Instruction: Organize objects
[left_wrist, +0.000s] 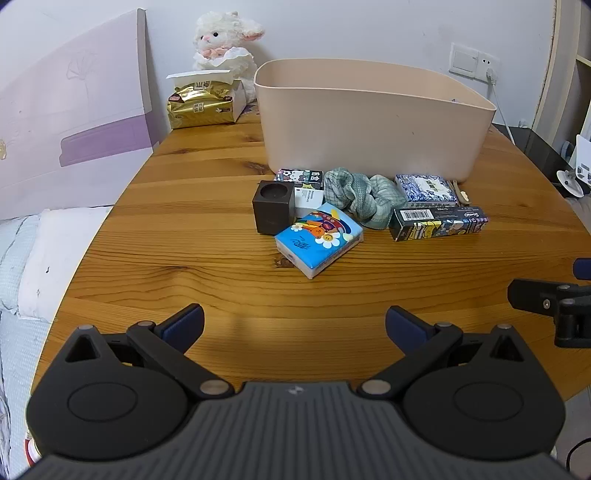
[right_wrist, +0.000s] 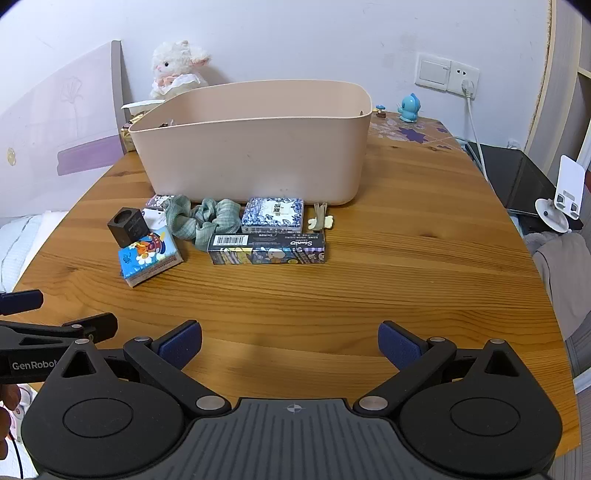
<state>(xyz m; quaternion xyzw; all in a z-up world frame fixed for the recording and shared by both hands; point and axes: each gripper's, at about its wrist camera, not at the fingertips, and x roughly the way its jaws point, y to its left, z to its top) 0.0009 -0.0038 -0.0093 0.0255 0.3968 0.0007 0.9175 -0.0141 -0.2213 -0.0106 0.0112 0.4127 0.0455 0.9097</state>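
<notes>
Clutter sits in a tight group on the wooden tabletop (right_wrist: 406, 240), just in front of a beige plastic bin (right_wrist: 251, 147) that stands toward the far edge. At the left of the group is a dark brown block (left_wrist: 273, 206) with a round hollow in its top. Touching it on the near side lies a blue tissue pack (left_wrist: 317, 240) printed with cartoon figures. Behind the block are a small white box (left_wrist: 308, 197) and a cartoon-cat pack (left_wrist: 300, 175), the latter right against the bin's wall. A green checked scrunchie (right_wrist: 203, 219) lies in the middle. To its right a blue-and-white patterned box (right_wrist: 273, 214) rests close to the bin, with a long dark carton (right_wrist: 266, 249) bearing a barcode lying nearer the front edge. A pale hair clip (right_wrist: 321, 219) lies just right of the patterned box.

The left gripper (left_wrist: 294, 326) hovers over the near edge of the tabletop, jaws spread wide with nothing between them. The right gripper (right_wrist: 290, 347) hangs likewise over the near edge, jaws apart and holding nothing. Both are well apart from the clutter.

At the far left corner sit a gold tissue pack (left_wrist: 203, 103) and a plush lamb (left_wrist: 225, 40); a blue figurine (right_wrist: 408, 109) stands near the far right corner.
</notes>
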